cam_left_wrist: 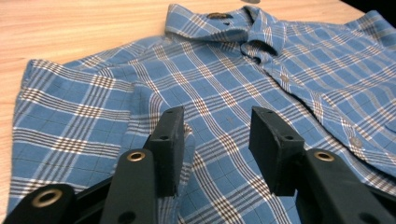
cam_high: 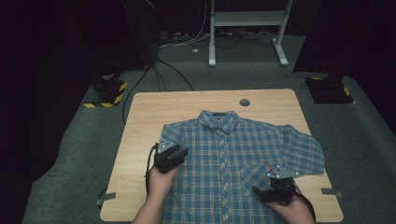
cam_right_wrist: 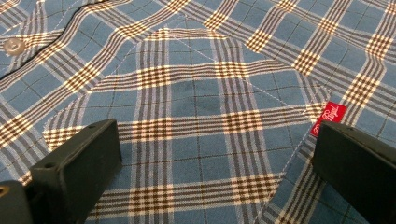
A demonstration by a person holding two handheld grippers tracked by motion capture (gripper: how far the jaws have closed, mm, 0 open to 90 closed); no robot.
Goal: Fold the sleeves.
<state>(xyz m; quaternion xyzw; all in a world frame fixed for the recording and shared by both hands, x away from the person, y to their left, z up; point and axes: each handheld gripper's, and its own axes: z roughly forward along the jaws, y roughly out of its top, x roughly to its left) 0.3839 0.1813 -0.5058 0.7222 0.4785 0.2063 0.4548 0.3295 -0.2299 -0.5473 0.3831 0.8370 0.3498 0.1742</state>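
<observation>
One shirt (cam_high: 233, 158), blue plaid, lay flat and buttoned on the tabletop (cam_high: 140, 121), collar at the far side, one chest pocket (cam_right_wrist: 187, 126) with a red tag (cam_right_wrist: 329, 117). Two grippers. Left gripper (cam_left_wrist: 217, 140) hovered over the shirt's left shoulder area near the sleeve, jaws apart, nothing between them but cloth below. Right gripper (cam_right_wrist: 215, 163) sat low over the pocket, jaws spread wide, released, pocket cloth lying between them, not pinched.
</observation>
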